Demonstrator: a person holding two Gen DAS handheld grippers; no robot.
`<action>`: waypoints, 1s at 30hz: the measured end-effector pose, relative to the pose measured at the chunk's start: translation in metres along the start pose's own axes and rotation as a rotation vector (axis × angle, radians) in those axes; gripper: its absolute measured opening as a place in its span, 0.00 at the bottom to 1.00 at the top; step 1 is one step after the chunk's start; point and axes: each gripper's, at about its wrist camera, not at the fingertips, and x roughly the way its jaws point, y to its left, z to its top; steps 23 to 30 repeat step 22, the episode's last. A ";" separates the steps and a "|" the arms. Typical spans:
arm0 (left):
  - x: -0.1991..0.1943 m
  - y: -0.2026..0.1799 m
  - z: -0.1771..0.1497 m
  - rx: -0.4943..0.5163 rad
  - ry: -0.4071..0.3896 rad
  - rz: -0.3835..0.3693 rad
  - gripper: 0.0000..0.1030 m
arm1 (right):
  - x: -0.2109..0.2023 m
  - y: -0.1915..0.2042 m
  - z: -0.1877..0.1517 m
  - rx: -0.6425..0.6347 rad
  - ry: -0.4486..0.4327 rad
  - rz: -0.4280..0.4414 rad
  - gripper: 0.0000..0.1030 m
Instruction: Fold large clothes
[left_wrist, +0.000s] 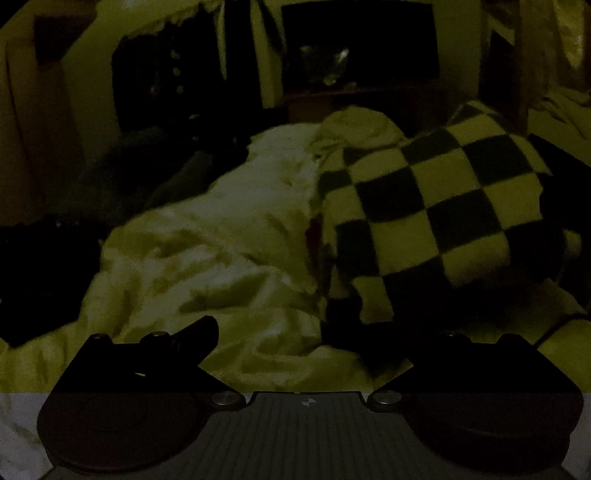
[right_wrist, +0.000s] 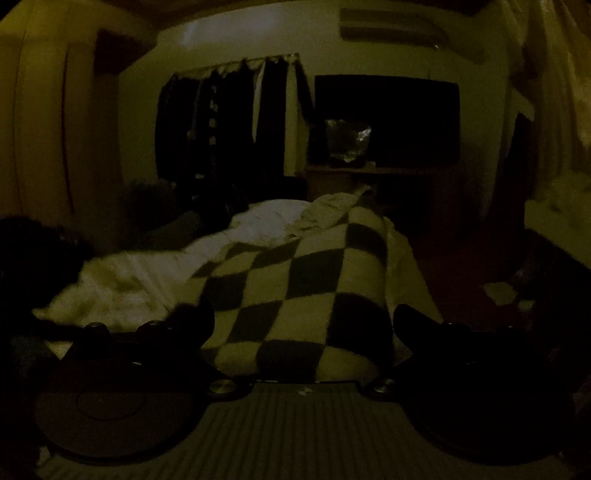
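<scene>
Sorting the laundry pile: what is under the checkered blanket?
The checkered blanket drapes over pale rumpled bedding, which shows at its left and far end. Whatever else lies beneath is covered.

I read both wrist views as very dim, yellow-green tinted and grainy (soft throughout); fisheye bending curves the edges, and corners fall to black.

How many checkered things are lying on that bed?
1: a dark-and-light checkered knitted piece draped over the bed's right side, beside the rumpled white bedding. Dim light and folds may hide others.
</scene>
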 end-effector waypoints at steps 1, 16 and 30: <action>0.000 0.001 0.000 -0.005 0.015 -0.007 1.00 | -0.001 0.003 -0.002 -0.020 0.003 -0.012 0.99; -0.002 -0.009 -0.006 0.031 0.018 0.011 1.00 | 0.006 0.017 -0.011 -0.069 0.065 -0.026 0.99; -0.005 -0.012 -0.006 0.051 0.007 0.015 1.00 | 0.009 0.016 -0.012 -0.063 0.070 -0.024 0.99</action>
